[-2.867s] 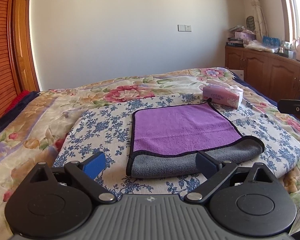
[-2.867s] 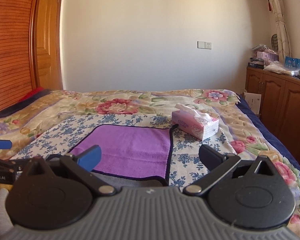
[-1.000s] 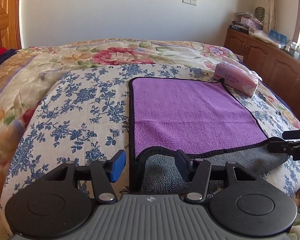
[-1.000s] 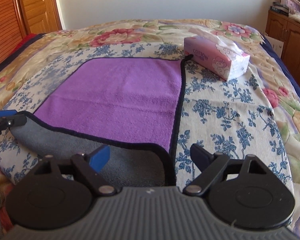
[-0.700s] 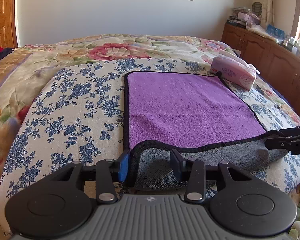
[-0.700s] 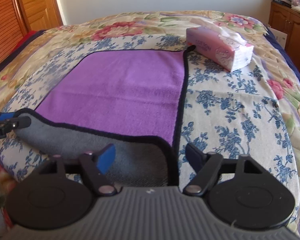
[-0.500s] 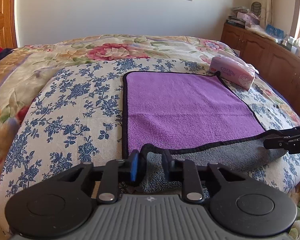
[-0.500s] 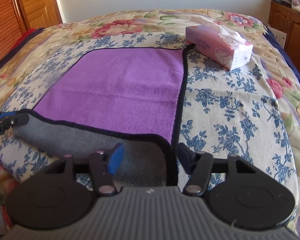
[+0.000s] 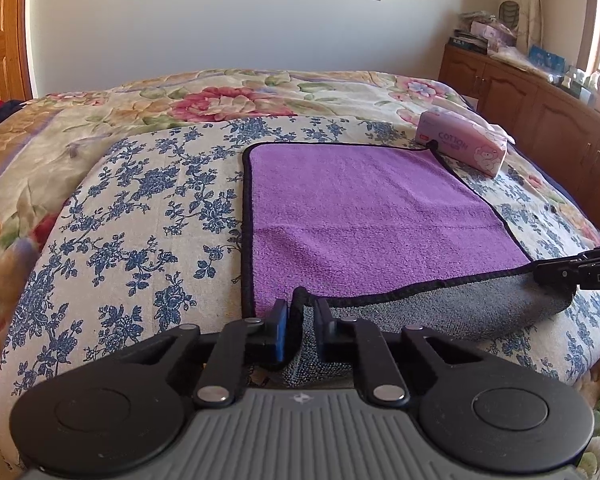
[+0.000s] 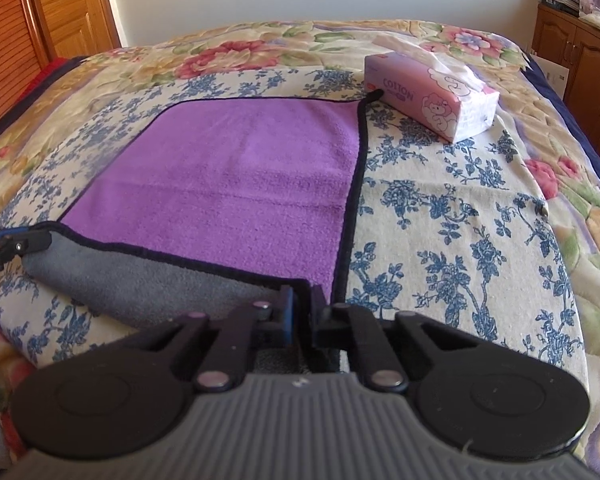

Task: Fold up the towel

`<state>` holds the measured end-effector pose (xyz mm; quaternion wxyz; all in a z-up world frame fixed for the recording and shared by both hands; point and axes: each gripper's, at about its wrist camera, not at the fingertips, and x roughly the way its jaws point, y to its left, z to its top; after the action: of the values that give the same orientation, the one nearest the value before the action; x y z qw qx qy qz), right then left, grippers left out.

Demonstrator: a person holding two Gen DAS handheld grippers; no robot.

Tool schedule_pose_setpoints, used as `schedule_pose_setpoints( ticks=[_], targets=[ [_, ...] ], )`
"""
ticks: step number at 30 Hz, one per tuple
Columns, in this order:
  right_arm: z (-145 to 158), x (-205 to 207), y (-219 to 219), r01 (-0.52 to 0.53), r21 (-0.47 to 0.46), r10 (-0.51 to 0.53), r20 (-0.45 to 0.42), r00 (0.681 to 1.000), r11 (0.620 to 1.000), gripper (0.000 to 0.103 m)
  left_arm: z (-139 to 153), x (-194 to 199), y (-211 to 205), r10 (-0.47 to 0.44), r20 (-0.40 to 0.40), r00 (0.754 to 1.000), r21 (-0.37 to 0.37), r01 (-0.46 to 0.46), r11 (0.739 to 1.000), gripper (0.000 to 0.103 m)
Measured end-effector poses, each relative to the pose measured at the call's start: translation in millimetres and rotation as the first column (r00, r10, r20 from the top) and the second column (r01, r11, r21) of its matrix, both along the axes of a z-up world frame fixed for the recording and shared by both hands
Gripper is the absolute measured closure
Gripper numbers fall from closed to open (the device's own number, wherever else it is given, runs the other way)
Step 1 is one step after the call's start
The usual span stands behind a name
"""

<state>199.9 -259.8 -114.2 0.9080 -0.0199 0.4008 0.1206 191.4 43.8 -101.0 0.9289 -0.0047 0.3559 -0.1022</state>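
While the left gripper (image 9: 301,326) clamps the towel's (image 9: 364,216) near corner, the right gripper (image 10: 303,312) pinches the other.

1. The towel (image 9: 372,216) lies spread on a floral cloth (image 9: 148,200), which lies on the bedspread (image 9: 220,96).
2. The towel's near edge is turned back over itself along the front.
3. The left gripper (image 9: 302,322) pinches the near left corner of that turned edge; the right gripper (image 10: 303,308) pinches the near right corner.
4. A tissue pack (image 10: 432,96) lies on the cloth just beyond the towel's far right corner, touching its hanging loop.
5. A wooden cabinet (image 9: 540,108) stands right of the bed, with clutter on top.
6. A wooden door (image 10: 68,8) stands behind the bed's left side.
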Motion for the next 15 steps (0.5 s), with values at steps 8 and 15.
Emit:
schedule_pose_setpoints(
  ticks=[8,15],
  targets=[
    [4.1,-2.0,1.7,-0.016,-0.002,0.016,0.036,0.999,1.0,0.098,7.3,-4.2,-2.9,-0.017,0.032,0.999,-0.004,0.017,1.0,0.096],
    [11.1,-3.2,0.6,-0.03,0.03,0.028,0.075,0.997,0.999,0.099,14.3,-6.9,-3.6,-0.018,0.06,0.998,-0.014,0.019,1.0,0.096]
  ],
)
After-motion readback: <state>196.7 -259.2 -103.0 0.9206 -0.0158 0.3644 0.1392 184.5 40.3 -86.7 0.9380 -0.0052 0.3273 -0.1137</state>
